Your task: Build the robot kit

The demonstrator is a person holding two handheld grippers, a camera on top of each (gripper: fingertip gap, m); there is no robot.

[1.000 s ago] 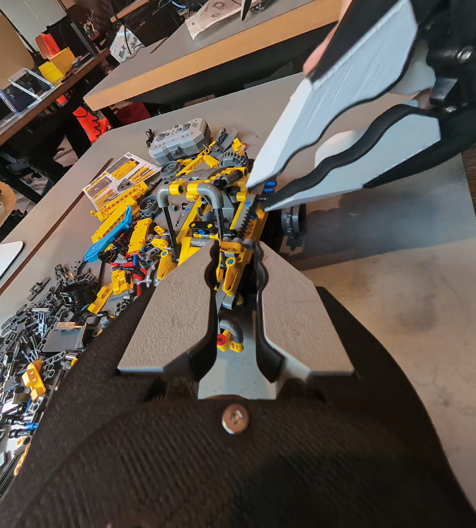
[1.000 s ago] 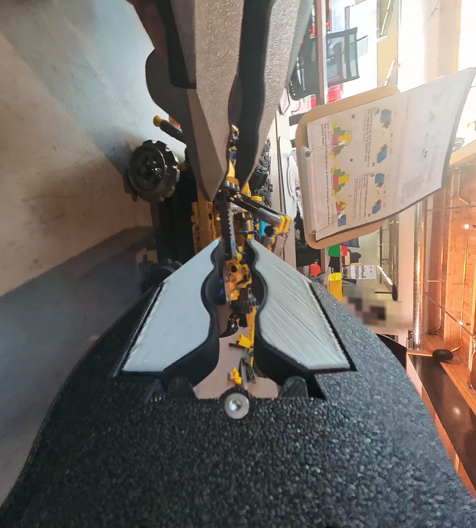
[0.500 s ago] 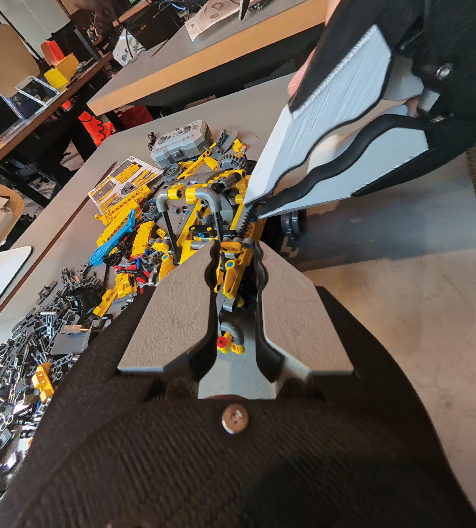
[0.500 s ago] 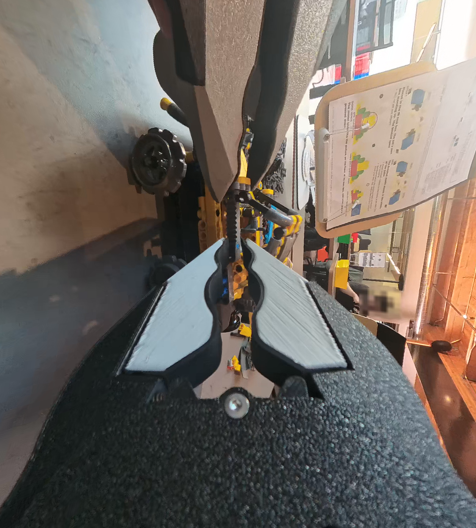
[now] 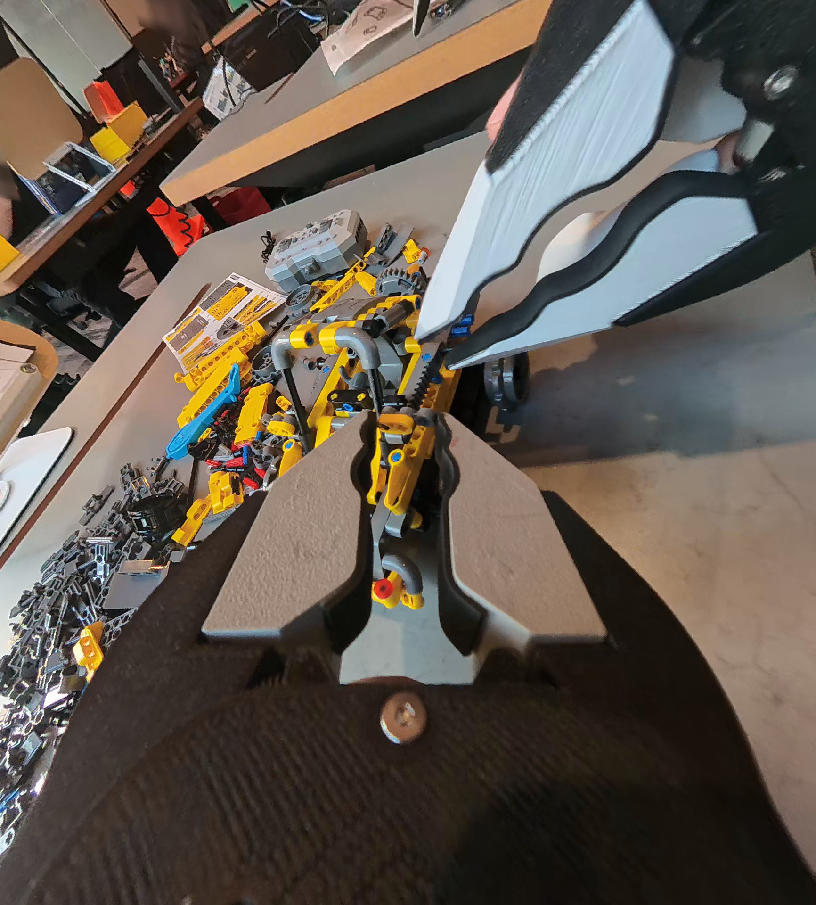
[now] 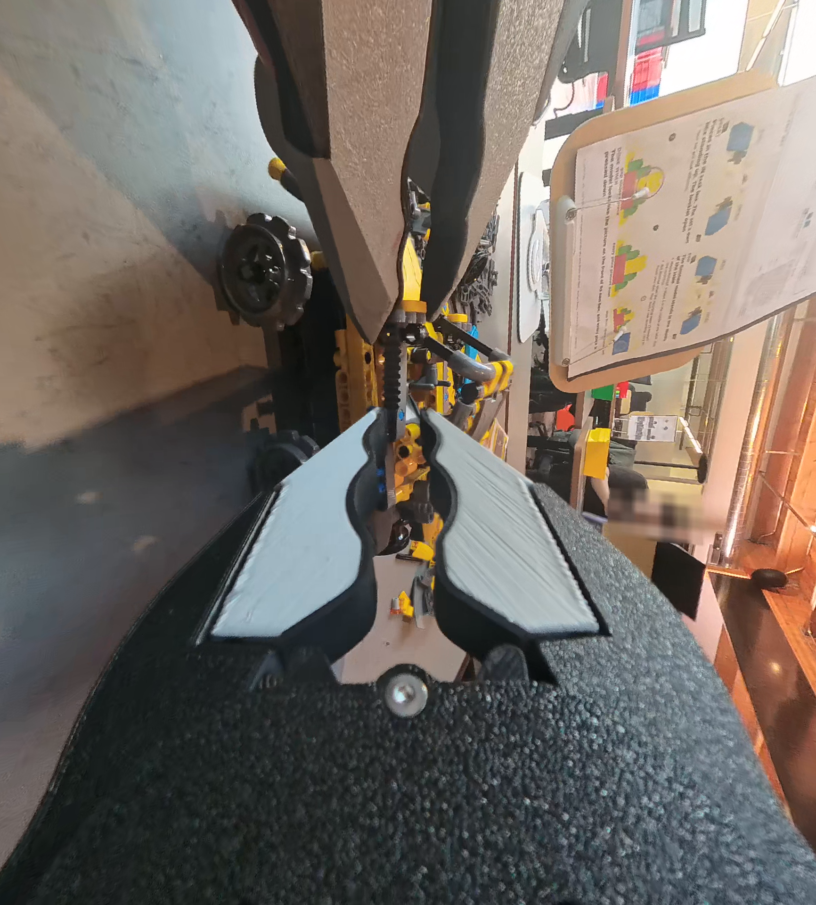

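A yellow and grey brick-built tracked vehicle (image 5: 330, 338) stands on the grey table (image 5: 665, 514); it also shows in the right wrist view (image 6: 352, 372). My left gripper (image 5: 403, 421) is shut on a yellow arm at the model's near end. My right gripper (image 5: 433, 350) comes in from the upper right. In its own view my right gripper (image 6: 400, 414) is shut on the end of the model's black toothed rack (image 6: 394, 377). The left gripper (image 6: 403, 318) faces it from above, a short way apart. A black sprocket wheel (image 6: 264, 269) sits on the model's side.
Loose black pieces (image 5: 53, 612), yellow pieces, a blue tool (image 5: 205, 421), a grey box (image 5: 318, 245) and a booklet (image 5: 220, 313) lie left of the model. A clipboard with a sheet (image 6: 690, 220) stands beyond. Another table (image 5: 347, 98) is behind. The grippers are tip to tip, or close to it. Between my left fingertips and the black sprocket wheel (image 6: 264, 269) there is roughly 4 cm.
Both grippers keep their hold on the model. The right gripper has turned slightly, so the clipboard has slid right in its view. The model has barely moved.
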